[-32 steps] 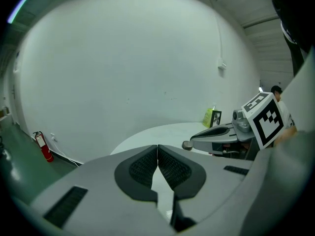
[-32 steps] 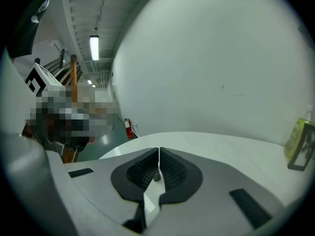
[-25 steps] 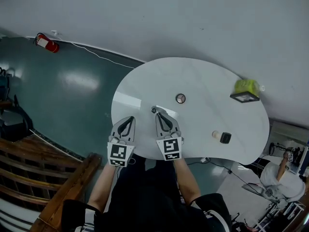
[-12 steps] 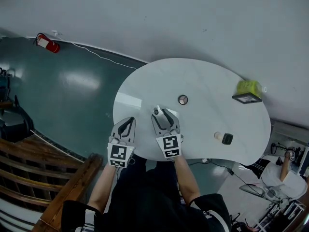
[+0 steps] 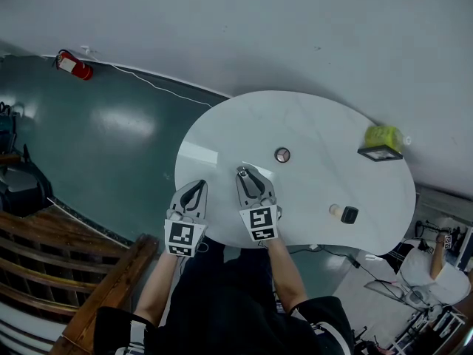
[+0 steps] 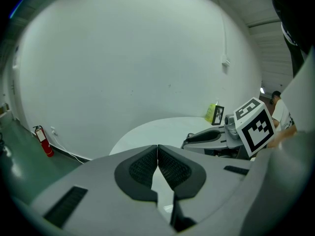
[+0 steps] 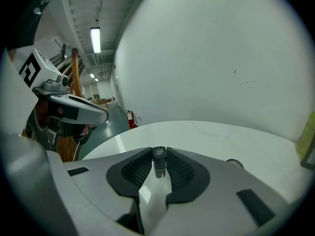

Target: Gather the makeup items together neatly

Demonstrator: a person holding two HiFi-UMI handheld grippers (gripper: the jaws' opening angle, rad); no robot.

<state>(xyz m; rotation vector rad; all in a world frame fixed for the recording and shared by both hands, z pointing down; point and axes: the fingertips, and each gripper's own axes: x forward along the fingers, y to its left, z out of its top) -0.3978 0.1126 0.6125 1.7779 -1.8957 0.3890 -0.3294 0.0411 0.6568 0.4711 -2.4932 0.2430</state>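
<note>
As its jaws close in, right gripper (image 7: 158, 154) clamps dark tube (image 7: 159, 165) — upright.

White wall (image 5: 295, 28), green floor (image 5: 111, 139) (glossy), wooden slats (image 5: 52, 272).

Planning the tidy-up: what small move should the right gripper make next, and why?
Probably lift the small dark tube and carry it toward the round case: the jaws of the right gripper have just been closing with the tube between them, and the case lies apart.
</note>
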